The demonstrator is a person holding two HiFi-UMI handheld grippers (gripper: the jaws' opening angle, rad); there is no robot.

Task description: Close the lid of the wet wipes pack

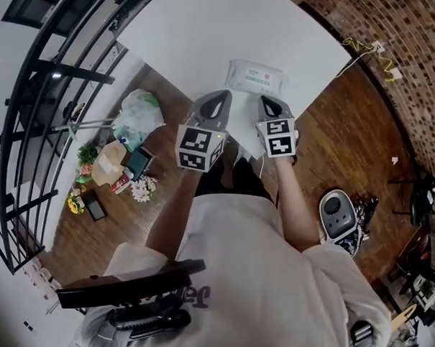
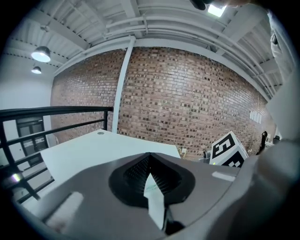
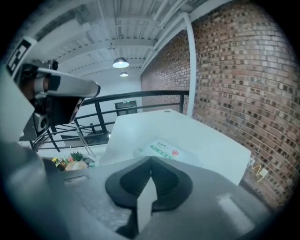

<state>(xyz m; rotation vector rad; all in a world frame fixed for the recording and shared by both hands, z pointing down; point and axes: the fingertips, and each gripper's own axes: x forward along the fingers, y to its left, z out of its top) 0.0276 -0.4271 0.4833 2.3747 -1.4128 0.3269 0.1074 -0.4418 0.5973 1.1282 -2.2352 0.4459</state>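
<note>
Nearest us is our own white shirt (image 1: pixel 265 275); beyond it we count two grippers, one wet wipes pack and one table. The left gripper (image 1: pixel 223 97) and the right gripper (image 1: pixel 266 101) hang side by side over the near edge of the table (image 1: pixel 197 33); each carries one marker cube (image 1: pixel 200 148). The wet wipes pack (image 1: pixel 255 78) lies flat on the table just past their tips. Each gripper view shows its jaws pressed together at the tips, gripping nothing. Only the right gripper view catches the pack (image 3: pixel 161 151) — label up; the left gripper view looks across bare tabletop to a brick wall (image 2: pixel 187 93) and the other gripper's cube. Whether the pack is shut, we cannot tell.
</note>
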